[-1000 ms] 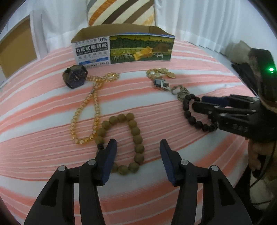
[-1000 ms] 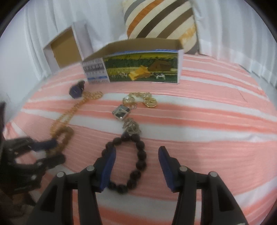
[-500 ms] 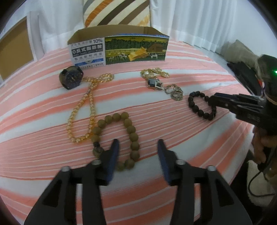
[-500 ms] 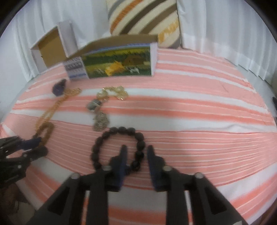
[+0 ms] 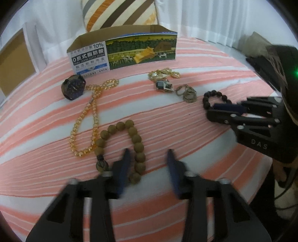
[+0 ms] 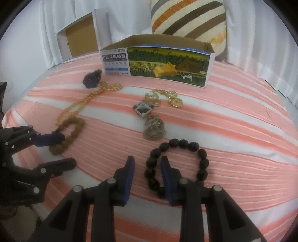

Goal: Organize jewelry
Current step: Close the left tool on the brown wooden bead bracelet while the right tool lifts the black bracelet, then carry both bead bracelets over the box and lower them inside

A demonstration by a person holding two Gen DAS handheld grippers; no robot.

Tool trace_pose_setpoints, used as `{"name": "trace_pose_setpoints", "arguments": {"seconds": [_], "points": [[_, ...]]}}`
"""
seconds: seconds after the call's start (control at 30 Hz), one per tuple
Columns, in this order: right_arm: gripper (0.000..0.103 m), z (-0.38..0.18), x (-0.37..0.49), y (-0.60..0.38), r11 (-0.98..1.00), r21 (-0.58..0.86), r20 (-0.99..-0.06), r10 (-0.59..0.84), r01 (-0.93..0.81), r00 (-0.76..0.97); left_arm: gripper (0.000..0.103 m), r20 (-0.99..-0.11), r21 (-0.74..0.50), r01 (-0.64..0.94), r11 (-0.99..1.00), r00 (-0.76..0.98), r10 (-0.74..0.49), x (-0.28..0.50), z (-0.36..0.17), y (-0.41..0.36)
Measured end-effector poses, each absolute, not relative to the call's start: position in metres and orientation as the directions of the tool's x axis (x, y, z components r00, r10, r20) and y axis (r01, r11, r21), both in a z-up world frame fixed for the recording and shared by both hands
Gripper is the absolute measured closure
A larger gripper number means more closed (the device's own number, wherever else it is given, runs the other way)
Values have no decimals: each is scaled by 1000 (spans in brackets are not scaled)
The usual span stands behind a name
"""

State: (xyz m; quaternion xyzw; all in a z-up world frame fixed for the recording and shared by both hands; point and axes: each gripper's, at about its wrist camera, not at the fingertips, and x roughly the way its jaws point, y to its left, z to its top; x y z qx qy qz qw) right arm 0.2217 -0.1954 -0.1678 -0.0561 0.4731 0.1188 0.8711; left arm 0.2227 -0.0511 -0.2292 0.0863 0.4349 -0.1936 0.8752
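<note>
Jewelry lies on a pink-and-white striped bed. A brown wooden bead bracelet (image 5: 128,147) lies just ahead of my open left gripper (image 5: 148,158); its near end sits beside the left finger. A black bead bracelet (image 6: 178,165) lies at my open right gripper (image 6: 148,166), its left side between the fingers. An amber bead necklace (image 5: 89,119), a dark watch (image 5: 73,86), gold pieces (image 5: 163,73), a square pendant (image 5: 164,86) and a ring bundle (image 5: 188,93) lie beyond. An open printed cardboard box (image 5: 130,50) stands at the back.
A striped pillow (image 5: 119,14) leans behind the box against white curtains. A small open white box (image 6: 78,39) stands at the back left. The bed edge drops off to the right in the left wrist view, where dark items (image 5: 260,63) lie.
The right gripper shifted left and opened a little around the black bracelet's left side. The left gripper moved forward beside the brown bracelet and widened slightly.
</note>
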Motion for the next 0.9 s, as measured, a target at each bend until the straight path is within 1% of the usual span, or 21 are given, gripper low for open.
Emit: {"name": "trace_pose_setpoints", "arguments": {"seconds": [0.03, 0.07, 0.17, 0.27, 0.4, 0.67, 0.9], "points": [[89, -167, 220, -197, 967, 17, -838, 153, -255, 524, 93, -795, -25, 412, 911, 545, -268, 224, -229, -50], [90, -167, 219, -199, 968, 32, -839, 161, -248, 520, 94, -796, -51, 406, 913, 536, -282, 227, -228, -47], [91, -162, 215, -205, 973, 65, -834, 175, -222, 523, 94, -780, -109, 379, 919, 540, -315, 229, -224, -36], [91, -149, 210, -210, 973, 102, -808, 203, -208, 554, 94, -755, -179, 346, 921, 553, -354, 230, -213, -21], [91, -132, 208, -213, 968, 147, -778, 241, -204, 581, 94, -726, -238, 317, 918, 569, -385, 232, -193, -8], [91, -99, 207, -220, 957, 215, -729, 289, -194, 620, 94, -666, -309, 287, 907, 615, -422, 236, -152, 5], [91, -72, 207, -216, 949, 233, -692, 316, -213, 649, 94, -641, -315, 267, 911, 648, -412, 238, -125, 8]]}}
